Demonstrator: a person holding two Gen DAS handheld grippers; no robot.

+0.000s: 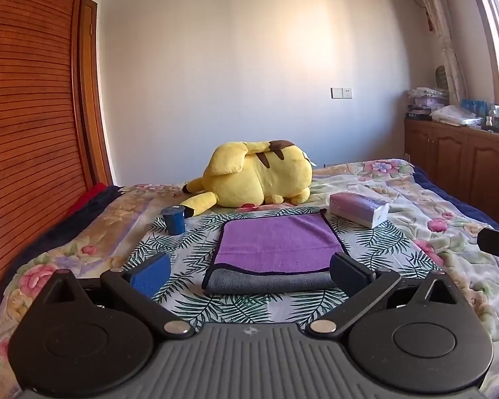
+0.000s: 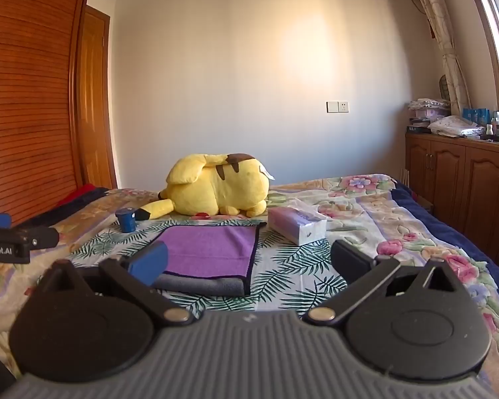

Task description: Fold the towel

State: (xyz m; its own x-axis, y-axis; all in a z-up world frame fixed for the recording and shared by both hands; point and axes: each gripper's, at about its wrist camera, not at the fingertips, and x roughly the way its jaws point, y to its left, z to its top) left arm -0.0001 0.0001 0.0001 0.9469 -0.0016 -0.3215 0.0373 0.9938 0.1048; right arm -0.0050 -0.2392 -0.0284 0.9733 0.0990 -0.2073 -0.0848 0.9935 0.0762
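Lying folded once on the bed [image 1: 399,199], towel [image 1: 276,249] dead ahead of left tongs [image 1: 249,271], long axis crosswise; right tongs [image 2: 249,262] offset toward its right edge; both spread wide, pinching nothing

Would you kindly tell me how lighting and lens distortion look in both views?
Left wrist view: the slatted wooden wardrobe bows from fisheye and a sunlit patch warms the wall. Right wrist view: the window overexposes at the right edge, while the purple-and-grey folded towel stays sharp.
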